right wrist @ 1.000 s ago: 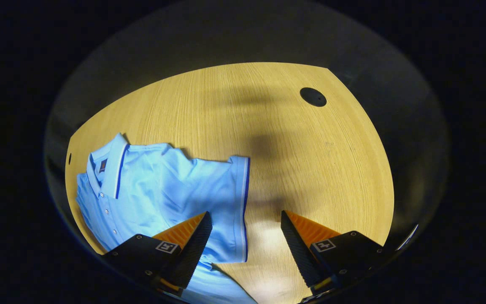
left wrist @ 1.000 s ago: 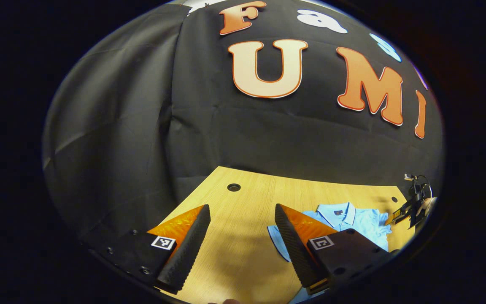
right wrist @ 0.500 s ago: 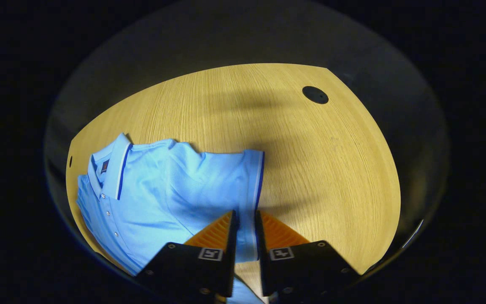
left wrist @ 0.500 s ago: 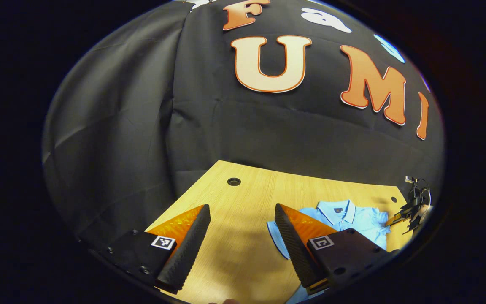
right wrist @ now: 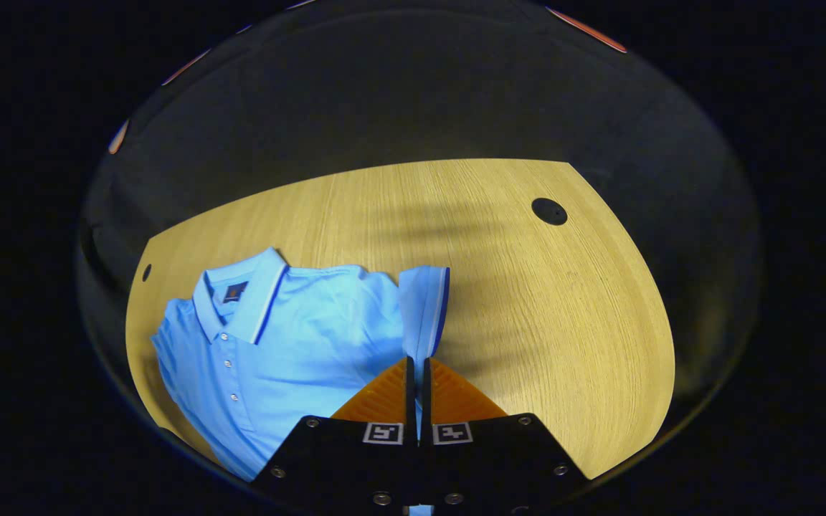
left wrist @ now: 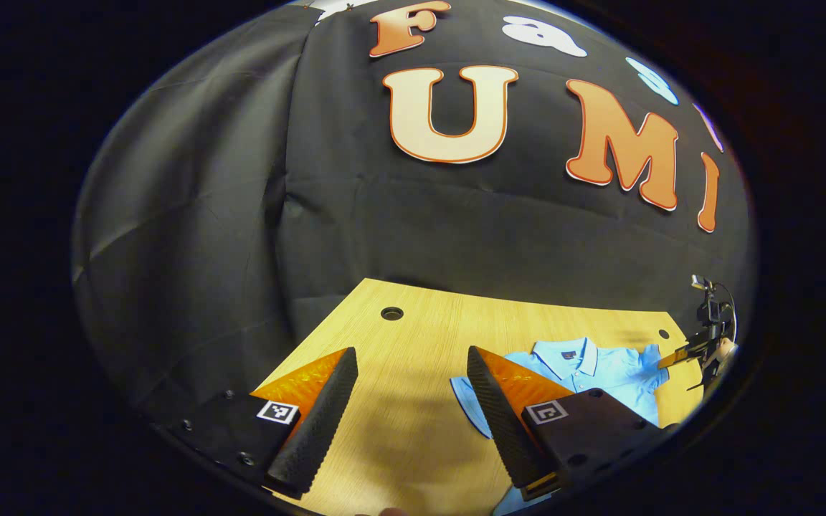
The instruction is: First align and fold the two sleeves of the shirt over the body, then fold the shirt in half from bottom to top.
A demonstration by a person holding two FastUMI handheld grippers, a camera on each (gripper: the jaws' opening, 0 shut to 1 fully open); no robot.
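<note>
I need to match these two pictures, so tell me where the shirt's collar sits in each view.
Left gripper view: the collar lies low and right of centre, past the left gripper.
Right gripper view: the collar lies left of centre, up-left of the right gripper, whose fingers pinch the sleeve.
Shared landmark: the small dark label inside the collar.
</note>
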